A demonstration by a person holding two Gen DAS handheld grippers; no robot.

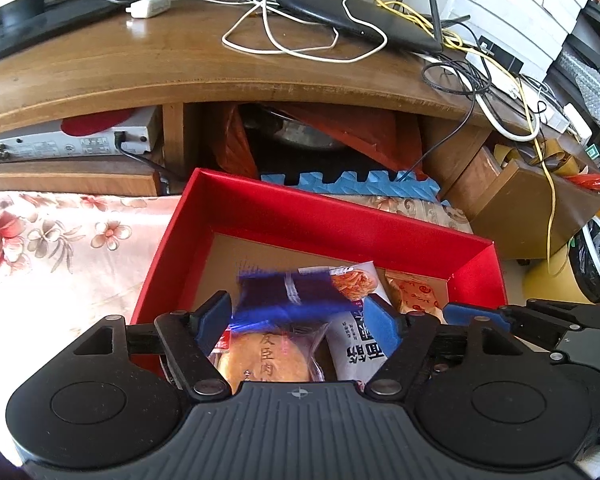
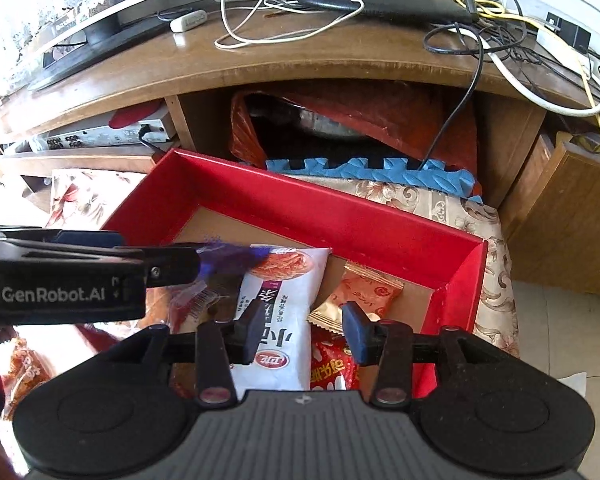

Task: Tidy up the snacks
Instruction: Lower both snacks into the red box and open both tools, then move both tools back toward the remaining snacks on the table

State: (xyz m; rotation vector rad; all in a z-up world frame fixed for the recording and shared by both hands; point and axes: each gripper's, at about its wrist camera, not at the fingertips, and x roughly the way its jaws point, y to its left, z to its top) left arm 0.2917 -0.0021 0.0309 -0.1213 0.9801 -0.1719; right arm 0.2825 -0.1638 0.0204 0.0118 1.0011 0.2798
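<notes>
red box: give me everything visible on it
The red box is a shallow open tray, apparently cardboard: glossy red walls, plain brown floor, no lid in view. It sits skewed on a floral cloth, one corner toward the wooden desk. Inside lie a white noodle pack, an orange-gold sachet, a red packet and a blurred blue packet. Both tongs, left and right, hover open above it.

Left gripper (image 1: 298,316), right gripper (image 2: 300,332): black ribbed housings, round caps, silver screws, blue-padded jaws, white "GenRobot.AI" lettering.
</notes>
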